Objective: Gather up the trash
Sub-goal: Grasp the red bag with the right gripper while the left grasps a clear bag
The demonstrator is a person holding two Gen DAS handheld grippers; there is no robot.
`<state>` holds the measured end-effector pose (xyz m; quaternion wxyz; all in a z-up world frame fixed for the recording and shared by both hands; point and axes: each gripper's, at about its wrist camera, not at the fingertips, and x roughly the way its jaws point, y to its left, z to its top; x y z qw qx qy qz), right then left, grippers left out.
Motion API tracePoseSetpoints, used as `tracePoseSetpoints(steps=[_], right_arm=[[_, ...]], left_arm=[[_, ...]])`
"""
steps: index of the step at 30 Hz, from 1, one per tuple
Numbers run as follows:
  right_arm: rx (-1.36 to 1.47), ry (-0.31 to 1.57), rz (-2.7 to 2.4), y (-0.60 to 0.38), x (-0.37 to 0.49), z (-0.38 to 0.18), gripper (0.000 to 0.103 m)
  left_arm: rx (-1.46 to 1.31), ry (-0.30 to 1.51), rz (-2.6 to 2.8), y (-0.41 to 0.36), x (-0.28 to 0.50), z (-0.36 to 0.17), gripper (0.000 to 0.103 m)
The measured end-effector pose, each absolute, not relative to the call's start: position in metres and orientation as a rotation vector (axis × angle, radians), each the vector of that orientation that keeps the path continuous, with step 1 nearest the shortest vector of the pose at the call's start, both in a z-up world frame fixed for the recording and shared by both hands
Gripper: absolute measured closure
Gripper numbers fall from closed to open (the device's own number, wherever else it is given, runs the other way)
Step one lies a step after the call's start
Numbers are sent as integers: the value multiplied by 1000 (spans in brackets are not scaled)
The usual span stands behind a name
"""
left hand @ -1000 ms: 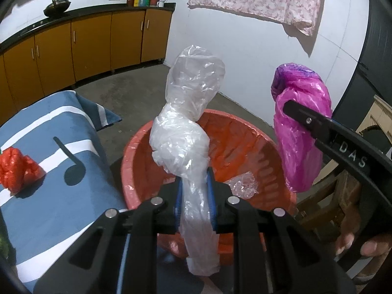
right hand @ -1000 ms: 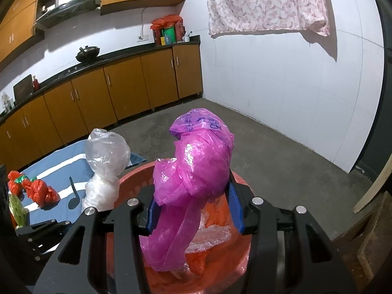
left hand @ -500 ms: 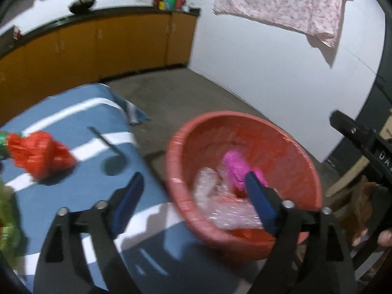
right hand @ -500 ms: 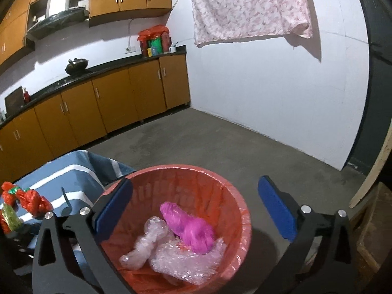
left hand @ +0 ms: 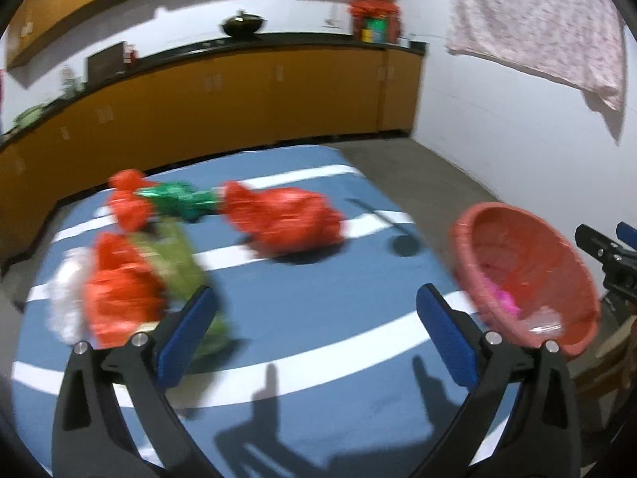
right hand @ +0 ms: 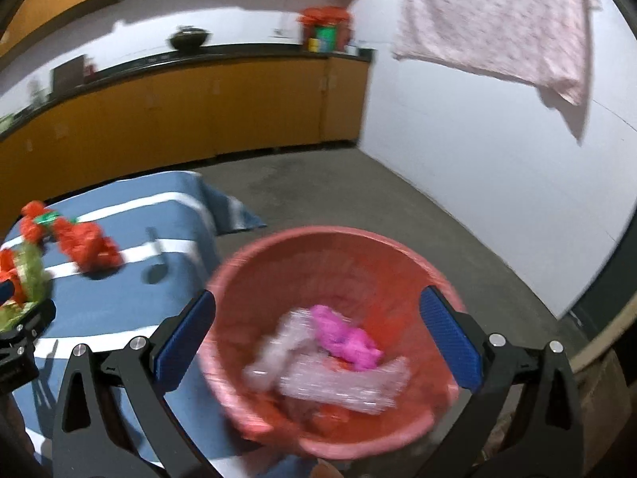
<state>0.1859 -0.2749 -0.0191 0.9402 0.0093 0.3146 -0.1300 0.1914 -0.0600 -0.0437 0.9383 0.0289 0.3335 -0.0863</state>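
Observation:
My left gripper [left hand: 314, 294] hangs over the blue striped cloth [left hand: 318, 358], its jaws opening with nothing between them. Ahead of it lie crumpled bags: a big red one [left hand: 286, 219], a dark green one [left hand: 181, 197], a red one [left hand: 123, 290] against an olive one [left hand: 175, 259], and a white one [left hand: 63, 298]. My right gripper [right hand: 317, 294] stands open and empty above the red basin [right hand: 326, 235]. Inside the basin lie a pink bag [right hand: 344, 338] and clear plastic bags [right hand: 346, 386]. The basin [left hand: 517, 247] sits off the cloth's right edge.
Orange cabinets [left hand: 239, 95] under a dark counter run along the back wall. A pink flowered cloth [right hand: 497, 20] hangs on the white wall at the right. Grey concrete floor [right hand: 338, 191] lies beyond the basin. Both views are blurred by motion.
Both grippers opened and dropped their bags, the clear one and the pink one, into the basin. The left gripper then swung left, over the cloth and toward the heap of bags.

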Motion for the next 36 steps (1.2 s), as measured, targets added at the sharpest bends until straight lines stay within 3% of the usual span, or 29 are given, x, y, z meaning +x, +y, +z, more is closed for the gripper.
tracePoseSetpoints(steps=[8, 15, 26, 36], right_arm=[[-6, 648, -48, -190, 226, -25, 2], [-51, 642, 82, -132, 269, -44, 2], [-149, 701, 151, -100, 337, -67, 2], [-127, 768, 169, -97, 346, -79, 2]], left_arm=[[-14, 628, 78, 72, 179, -29, 4], [-76, 692, 186, 152, 196, -49, 4], [12, 795, 130, 153, 240, -76, 4], [-3, 832, 157, 161, 272, -86, 4]])
